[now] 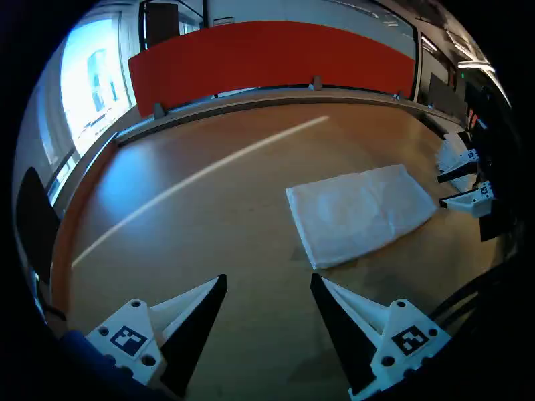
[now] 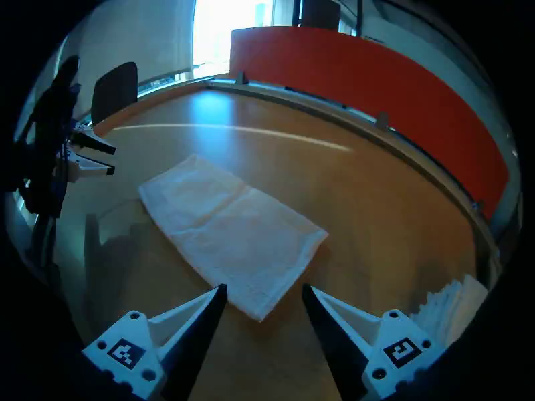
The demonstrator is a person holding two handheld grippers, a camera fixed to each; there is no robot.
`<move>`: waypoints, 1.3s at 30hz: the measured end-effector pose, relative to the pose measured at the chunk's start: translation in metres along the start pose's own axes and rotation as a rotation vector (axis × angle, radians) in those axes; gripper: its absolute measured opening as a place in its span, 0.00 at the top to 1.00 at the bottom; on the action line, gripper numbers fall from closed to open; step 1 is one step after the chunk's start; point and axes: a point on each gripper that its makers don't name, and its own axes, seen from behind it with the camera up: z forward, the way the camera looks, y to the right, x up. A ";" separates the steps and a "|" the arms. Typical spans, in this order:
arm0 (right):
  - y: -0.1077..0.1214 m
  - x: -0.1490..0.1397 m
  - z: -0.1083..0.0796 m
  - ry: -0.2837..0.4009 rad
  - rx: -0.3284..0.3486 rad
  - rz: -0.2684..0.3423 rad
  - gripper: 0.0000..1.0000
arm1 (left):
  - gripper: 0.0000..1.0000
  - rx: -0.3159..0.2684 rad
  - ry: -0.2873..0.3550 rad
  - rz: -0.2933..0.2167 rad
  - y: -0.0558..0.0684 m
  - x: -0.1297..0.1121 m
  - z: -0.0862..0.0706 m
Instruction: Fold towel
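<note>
Wood, glossy and warm brown, is the table under both my tools. My left gripper hovers over bare tabletop, its fingers spread wide with nothing between them. The towel lies ahead and to the right of those tips, well apart from them. It is white and flat, folded into a neat oblong, with a faint crease across it. At its far short edge I see my right gripper, fingers parted and tips pointing at the cloth from just beside it.

In the right gripper view my right fingers stand wide too, gripping nothing. The towel's near corner reaches into the gap between them, low on the table. I cannot tell whether either tip touches the cloth. Past the towel's far corner the left gripper shows small, apart from the towel.

A red panel runs along the table's far edge. A dark chair stands by the table, below a bright window. A pile of white cloth sits on the table near my right gripper, apart from the towel.
</note>
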 end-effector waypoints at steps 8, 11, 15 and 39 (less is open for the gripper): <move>-0.004 -0.003 0.003 -0.025 0.033 -0.051 0.14 | 0.07 0.049 -0.007 -0.042 -0.018 -0.018 -0.018; -0.004 -0.005 0.004 -0.034 0.042 -0.063 0.14 | 0.07 0.059 -0.010 -0.062 -0.022 -0.023 -0.023; -0.002 -0.011 0.006 -0.056 0.051 -0.073 0.14 | 0.07 0.071 -0.012 -0.084 -0.028 -0.028 -0.030; -0.001 -0.046 0.010 -0.170 0.125 -0.083 0.57 | 0.08 0.094 -0.033 -0.103 -0.037 -0.048 -0.044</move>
